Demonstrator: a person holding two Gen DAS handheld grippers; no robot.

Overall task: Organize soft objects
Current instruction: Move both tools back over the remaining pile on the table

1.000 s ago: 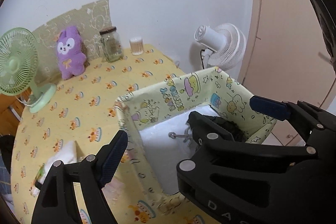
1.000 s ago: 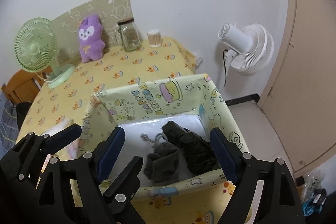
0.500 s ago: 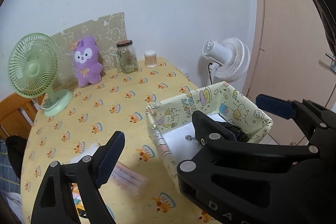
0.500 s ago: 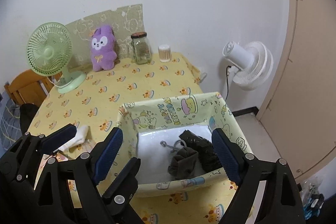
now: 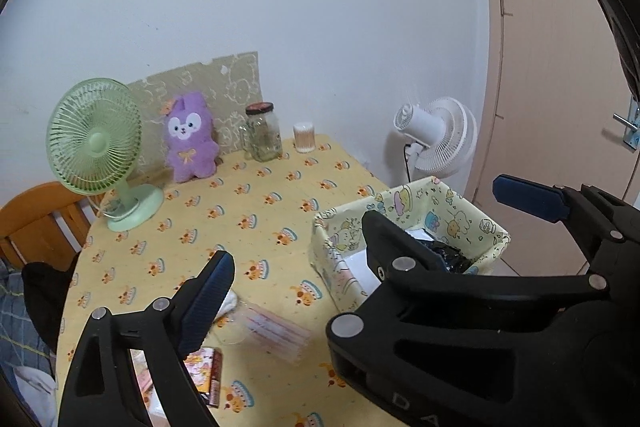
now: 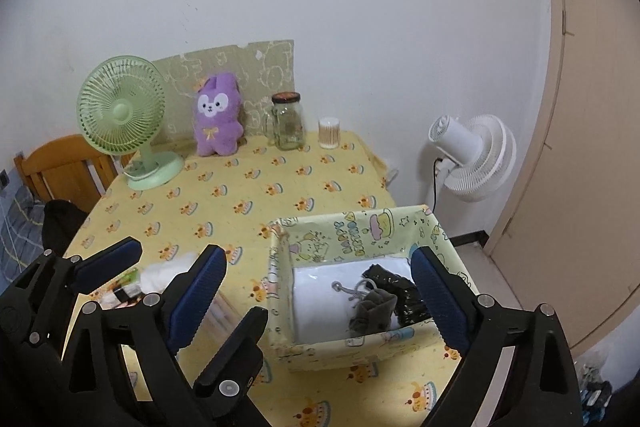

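Both grippers tilt downward over the table [image 6: 280, 187]. The left gripper [image 5: 360, 227] and right gripper [image 6: 320, 291] have jaws opening, nothing between them. The fabric bin [image 6: 360, 231] (dark socks [image 6: 376, 311] inside) sits toward four o'clock on the table.

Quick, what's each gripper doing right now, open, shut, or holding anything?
Left gripper: jaws opening wide, nothing between them.
Right gripper: jaws opening wide above the fabric storage box, holding nothing.
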